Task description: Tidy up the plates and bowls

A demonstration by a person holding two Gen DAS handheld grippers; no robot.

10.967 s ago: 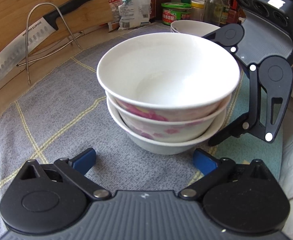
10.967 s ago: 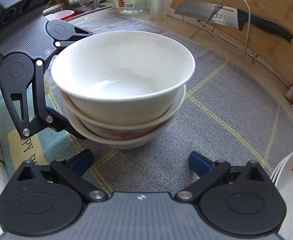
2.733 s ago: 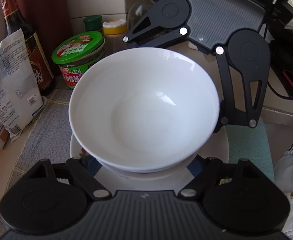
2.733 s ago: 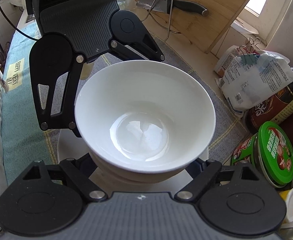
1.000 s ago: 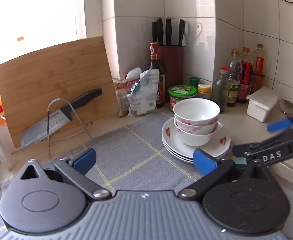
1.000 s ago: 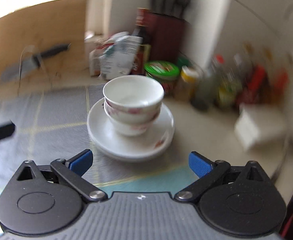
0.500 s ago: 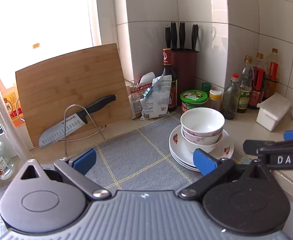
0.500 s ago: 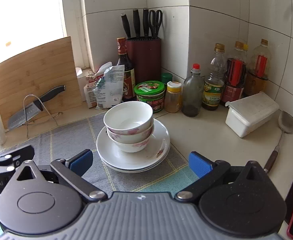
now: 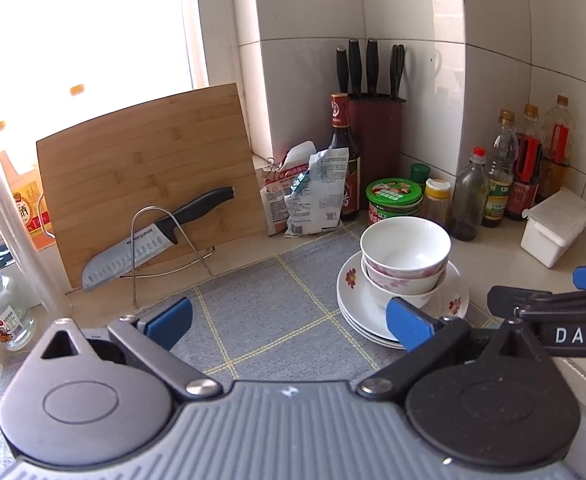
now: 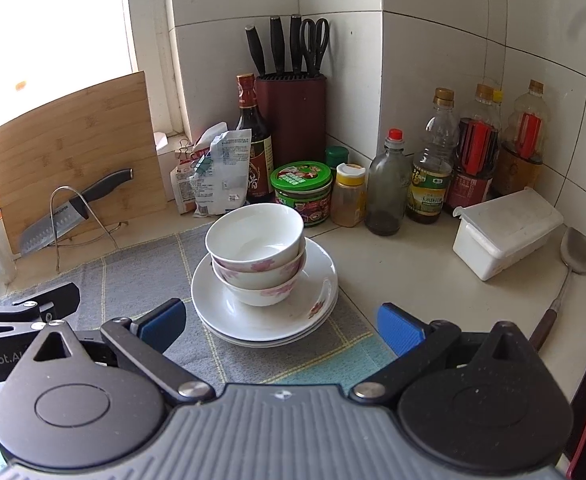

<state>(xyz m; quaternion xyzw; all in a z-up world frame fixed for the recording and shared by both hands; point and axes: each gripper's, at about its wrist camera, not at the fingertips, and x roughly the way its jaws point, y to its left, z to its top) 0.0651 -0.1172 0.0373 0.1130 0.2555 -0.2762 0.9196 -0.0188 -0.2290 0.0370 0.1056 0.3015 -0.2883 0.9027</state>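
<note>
Three nested white bowls with pink flowers (image 9: 405, 252) stand upright on a short stack of white plates (image 9: 351, 300) at the right end of the grey checked mat (image 9: 273, 280). In the right wrist view the same bowls (image 10: 257, 248) sit in the middle of the plates (image 10: 293, 320). My left gripper (image 9: 289, 320) is open and holds nothing, well short of the stack. My right gripper (image 10: 279, 326) is also open and holds nothing, a little way back from the plates. Each gripper shows at the edge of the other's view.
A bamboo cutting board (image 9: 145, 152) leans on the wall behind a knife (image 9: 153, 240) on a wire stand. Behind the stack are a green-lidded jar (image 10: 301, 188), a knife block (image 10: 293, 112) and bottles (image 10: 429, 168). A white box (image 10: 505, 232) and a ladle (image 10: 577, 248) lie to the right.
The bowl stack, earlier on the mat and then carried between both grippers, now rests on the plates. Both grippers have let go and drawn back and up from it.
</note>
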